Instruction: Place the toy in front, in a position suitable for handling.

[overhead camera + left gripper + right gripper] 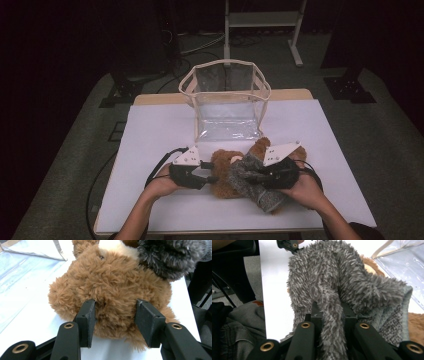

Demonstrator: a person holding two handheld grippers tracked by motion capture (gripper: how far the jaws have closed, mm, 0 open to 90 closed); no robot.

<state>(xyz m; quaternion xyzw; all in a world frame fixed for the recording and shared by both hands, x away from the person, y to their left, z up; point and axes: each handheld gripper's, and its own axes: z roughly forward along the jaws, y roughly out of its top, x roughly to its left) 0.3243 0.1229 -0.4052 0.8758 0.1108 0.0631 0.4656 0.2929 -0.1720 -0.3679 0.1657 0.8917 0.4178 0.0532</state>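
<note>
Brown teddy bear (225, 172): lying on white table (150, 135), just in front of clear bag (226, 100). Grey fuzzy garment (252, 180): draped over bear. Left claw (115, 320) clamps bear's plush; right claw (330, 315) pinches garment fold.

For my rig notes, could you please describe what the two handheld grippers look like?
Each gripper, left and right, has a matte black body topped by a pale grey three-cornered plate with small dark screw marks. Black cables trail from both. Close up, the black jaws are flat angular blocks on arms with brass-coloured rivets. The forearms are bare.
</note>
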